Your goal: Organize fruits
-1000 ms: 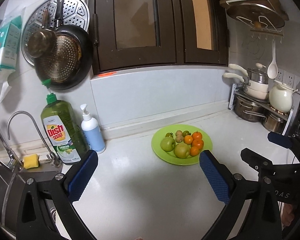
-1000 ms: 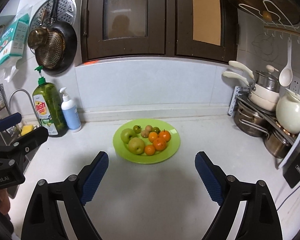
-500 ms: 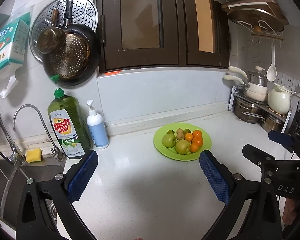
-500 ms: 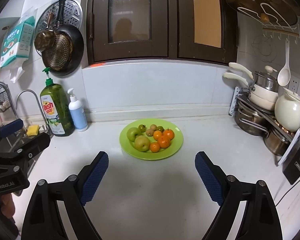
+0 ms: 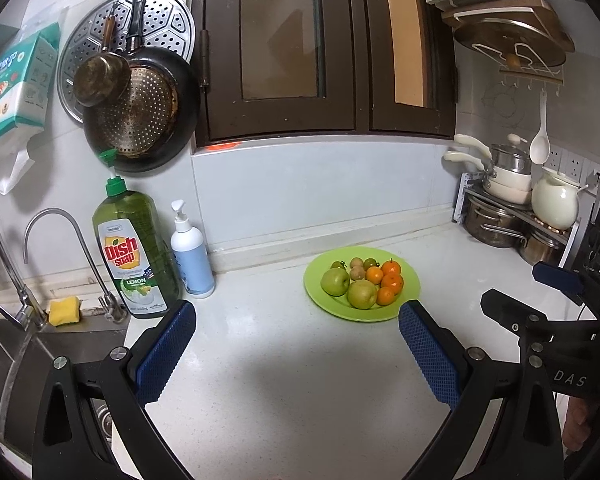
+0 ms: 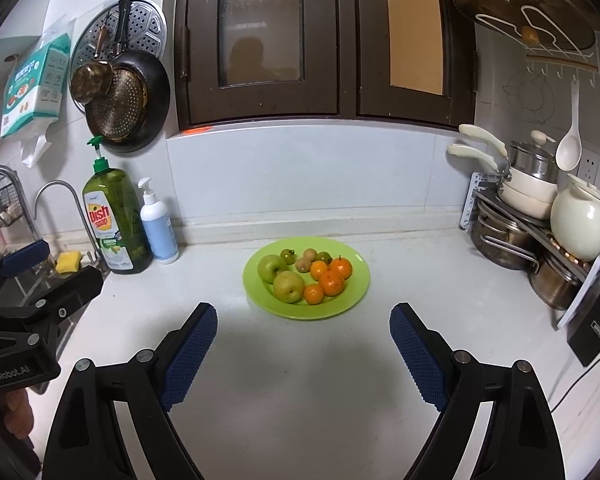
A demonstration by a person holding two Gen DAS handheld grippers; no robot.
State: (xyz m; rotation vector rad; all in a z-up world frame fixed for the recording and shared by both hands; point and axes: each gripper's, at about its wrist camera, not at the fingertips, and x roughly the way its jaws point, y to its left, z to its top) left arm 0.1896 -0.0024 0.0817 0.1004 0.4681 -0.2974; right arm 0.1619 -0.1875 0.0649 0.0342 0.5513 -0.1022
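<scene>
The green plate (image 6: 356,276) of fruit (image 6: 306,274) lies ahead of both the left gripper (image 5: 296,346) and the right gripper (image 6: 302,344), each spread wide and empty.

My left gripper (image 5: 296,330) is matte black plastic, two angular arms with triangular cut-outs and silver screw heads at the joints. Each finger ends in a blue pad (image 5: 166,350) with a fine diamond knurl. My right gripper (image 6: 302,334) is built the same. In its view, at nine o'clock, the left one's side reads "GenRobot.AI" in white; a bit of my bare skin shows at eight o'clock.
</scene>
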